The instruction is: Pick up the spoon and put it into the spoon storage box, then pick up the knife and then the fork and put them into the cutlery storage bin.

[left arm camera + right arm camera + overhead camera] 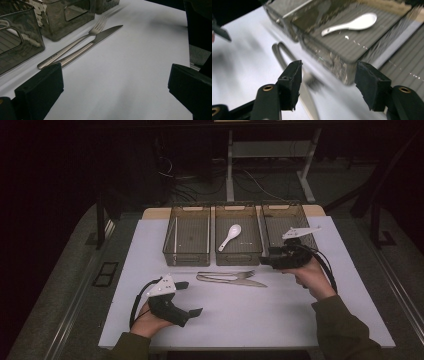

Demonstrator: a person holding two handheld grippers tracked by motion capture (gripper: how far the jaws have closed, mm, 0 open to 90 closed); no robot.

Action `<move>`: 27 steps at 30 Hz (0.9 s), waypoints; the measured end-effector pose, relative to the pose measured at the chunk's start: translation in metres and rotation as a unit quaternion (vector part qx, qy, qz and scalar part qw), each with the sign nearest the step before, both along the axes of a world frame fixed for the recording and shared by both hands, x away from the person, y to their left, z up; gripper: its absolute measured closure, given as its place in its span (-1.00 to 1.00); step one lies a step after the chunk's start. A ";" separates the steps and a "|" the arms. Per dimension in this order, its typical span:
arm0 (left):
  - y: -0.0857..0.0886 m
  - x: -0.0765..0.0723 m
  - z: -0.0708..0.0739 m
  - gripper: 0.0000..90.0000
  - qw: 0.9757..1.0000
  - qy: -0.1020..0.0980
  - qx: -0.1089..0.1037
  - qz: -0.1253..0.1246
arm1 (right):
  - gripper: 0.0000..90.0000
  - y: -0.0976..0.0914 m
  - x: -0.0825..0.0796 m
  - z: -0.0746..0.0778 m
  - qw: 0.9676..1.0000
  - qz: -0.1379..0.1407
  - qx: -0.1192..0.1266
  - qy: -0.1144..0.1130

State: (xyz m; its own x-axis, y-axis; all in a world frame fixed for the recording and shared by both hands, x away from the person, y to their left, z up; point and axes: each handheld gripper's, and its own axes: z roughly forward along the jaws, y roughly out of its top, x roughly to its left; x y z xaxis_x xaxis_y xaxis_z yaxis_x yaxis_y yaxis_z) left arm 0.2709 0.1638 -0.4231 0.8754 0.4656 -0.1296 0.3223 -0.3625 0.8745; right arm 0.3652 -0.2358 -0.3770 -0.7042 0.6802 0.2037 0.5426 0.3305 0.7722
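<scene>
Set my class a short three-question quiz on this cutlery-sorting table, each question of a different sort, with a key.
1. True or false: the white spoon lies in the middle bin of the three.
2. Which two pieces of cutlery lie side by side on the white table?
3. Multiple choice: the right gripper is A) shut on the spoon, B) open with nothing between its pads, C) shut on the fork.

Key
1. True.
2. The fork and the knife.
3. B. The left gripper is open too.
</scene>
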 end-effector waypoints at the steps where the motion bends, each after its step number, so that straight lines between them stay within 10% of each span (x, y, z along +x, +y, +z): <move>1: 0.000 0.000 0.000 -1.00 1.000 0.000 0.000 0.000 | -0.18 -0.002 -0.004 -0.002 1.000 0.000 -0.003 0.000; 15: 0.000 0.006 0.002 -0.91 1.000 0.009 0.012 0.012 | -0.37 -0.041 -0.069 -0.024 0.999 -0.021 0.021 -0.017; 27: -0.017 0.040 0.007 -0.09 0.999 0.010 0.035 -0.003 | -0.40 -0.059 -0.103 -0.046 0.999 -0.045 0.012 -0.016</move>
State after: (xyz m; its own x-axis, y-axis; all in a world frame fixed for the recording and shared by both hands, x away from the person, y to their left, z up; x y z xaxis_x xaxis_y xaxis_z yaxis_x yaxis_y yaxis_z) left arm 0.3113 0.1469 -0.4164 0.8755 0.4696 -0.1140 0.3368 -0.4238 0.8408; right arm 0.2622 -0.2948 -0.4230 -0.6466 0.7363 0.1997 0.5447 0.2624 0.7965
